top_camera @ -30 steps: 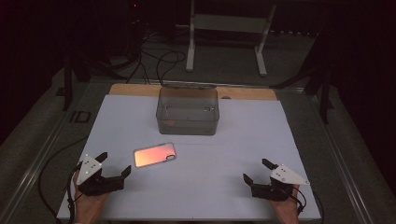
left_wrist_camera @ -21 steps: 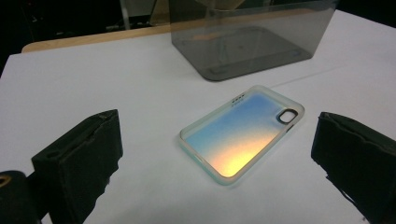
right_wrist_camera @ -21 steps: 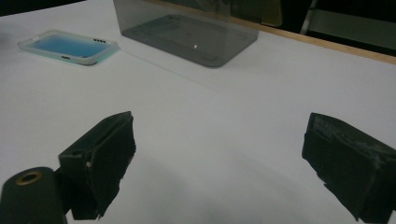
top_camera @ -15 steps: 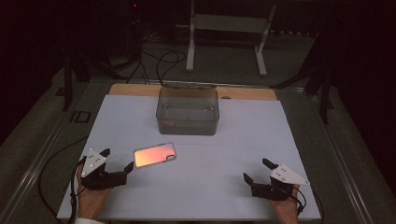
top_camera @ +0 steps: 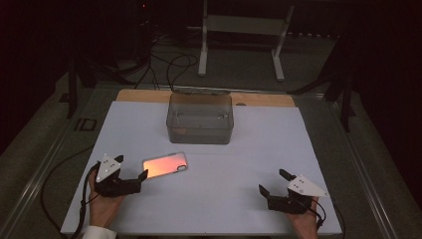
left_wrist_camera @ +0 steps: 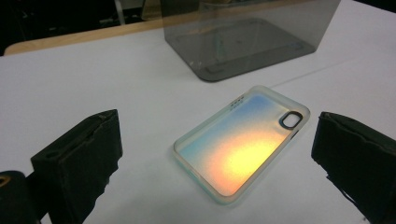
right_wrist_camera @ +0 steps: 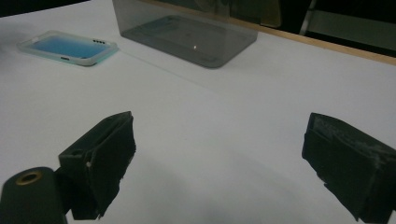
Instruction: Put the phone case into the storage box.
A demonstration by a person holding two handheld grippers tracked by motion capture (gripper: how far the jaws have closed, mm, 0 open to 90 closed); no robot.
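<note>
Phone case [left_wrist_camera: 243, 147] lay flat near the desk's [top_camera: 224, 209] left front edge, between the left gripper's [top_camera: 133, 180] spread jaws, untouched. Right gripper [top_camera: 272, 185] spread wide, empty. Grey box [top_camera: 200, 118] near the far edge, contents unclear.

High view: fixed overhead, facing forward and down across the white table [top_camera: 249, 164]. Gripper views: low near the tabletop, aimed along their own jaws. Shared by all three: phone case [top_camera: 165, 165] [left_wrist_camera: 240, 143] [right_wrist_camera: 67, 47] and grey box [top_camera: 201, 118] [left_wrist_camera: 243, 35] [right_wrist_camera: 187, 32].

Dim room, lit white table [top_camera: 298, 149], dark surroundings, soft focus
</note>
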